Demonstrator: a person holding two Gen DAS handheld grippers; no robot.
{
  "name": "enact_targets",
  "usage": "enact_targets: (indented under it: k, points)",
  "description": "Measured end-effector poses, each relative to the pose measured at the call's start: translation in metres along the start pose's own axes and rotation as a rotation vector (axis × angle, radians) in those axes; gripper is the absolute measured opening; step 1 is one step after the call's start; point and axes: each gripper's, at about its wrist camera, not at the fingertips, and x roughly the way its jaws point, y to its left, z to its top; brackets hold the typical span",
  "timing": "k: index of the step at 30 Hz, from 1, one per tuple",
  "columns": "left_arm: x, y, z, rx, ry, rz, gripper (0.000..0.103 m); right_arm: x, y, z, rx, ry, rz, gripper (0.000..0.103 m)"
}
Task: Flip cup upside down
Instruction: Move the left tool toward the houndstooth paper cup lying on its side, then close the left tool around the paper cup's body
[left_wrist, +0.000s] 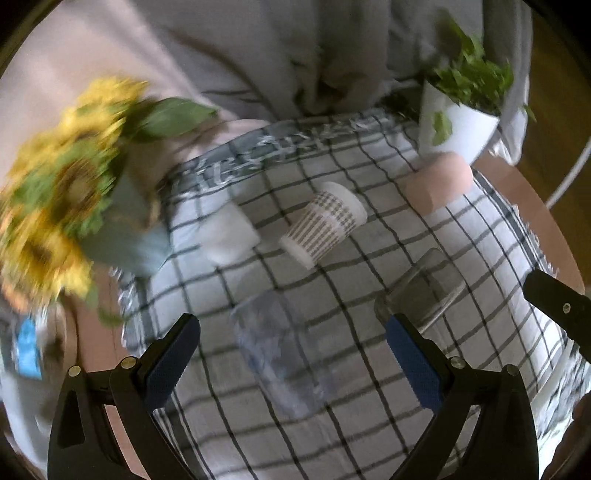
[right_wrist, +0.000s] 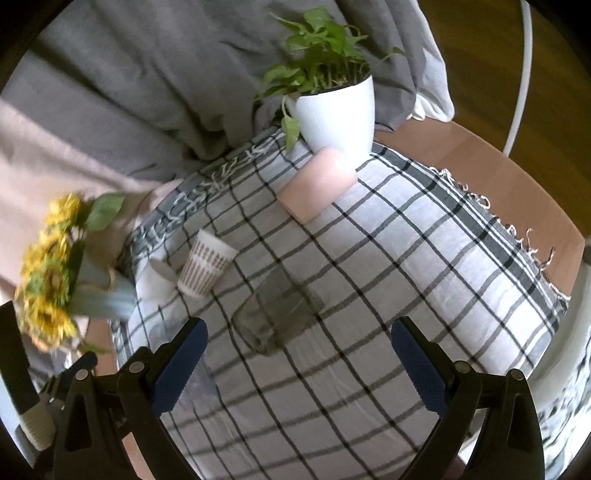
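Several cups stand on a checked cloth (left_wrist: 369, 406). A patterned paper cup (left_wrist: 323, 223) stands mid-table; it also shows in the right wrist view (right_wrist: 207, 264). A white cup (left_wrist: 229, 236) is beside it. A clear plastic cup (left_wrist: 280, 350) lies between my left gripper's (left_wrist: 291, 354) open fingers. A clear glass (left_wrist: 421, 295) stands to the right; in the right wrist view the glass (right_wrist: 277, 314) is just ahead of my open, empty right gripper (right_wrist: 299, 354). A pink cup (right_wrist: 317, 184) stands at the back.
A sunflower bouquet in a blue-grey vase (left_wrist: 55, 206) stands at the left edge. A white pot with a green plant (right_wrist: 332, 110) stands at the back right. Grey bedding (right_wrist: 147, 92) lies behind the wooden table (right_wrist: 498, 177).
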Motion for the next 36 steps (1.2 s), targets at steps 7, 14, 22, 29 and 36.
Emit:
enact_targets:
  k: [7, 14, 22, 29, 36]
  points:
    - [0.043, -0.011, 0.044, 0.149, 0.086, -0.063, 0.103, 0.032, 0.007, 0.018, 0.113, 0.026, -0.032, 0.1]
    - [0.087, -0.03, 0.074, 0.283, 0.163, -0.108, 0.102, 0.067, 0.003, 0.034, 0.234, 0.078, -0.075, 0.1]
    - [0.13, -0.042, 0.086, 0.415, 0.219, -0.087, 0.102, 0.094, 0.002, 0.041, 0.289, 0.104, -0.121, 0.1]
    - [0.155, -0.043, 0.09, 0.42, 0.254, -0.105, 0.095, 0.109, 0.001, 0.045, 0.302, 0.119, -0.159, 0.1]
    - [0.175, -0.045, 0.093, 0.389, 0.285, -0.136, 0.078, 0.119, -0.001, 0.047, 0.304, 0.133, -0.185, 0.1]
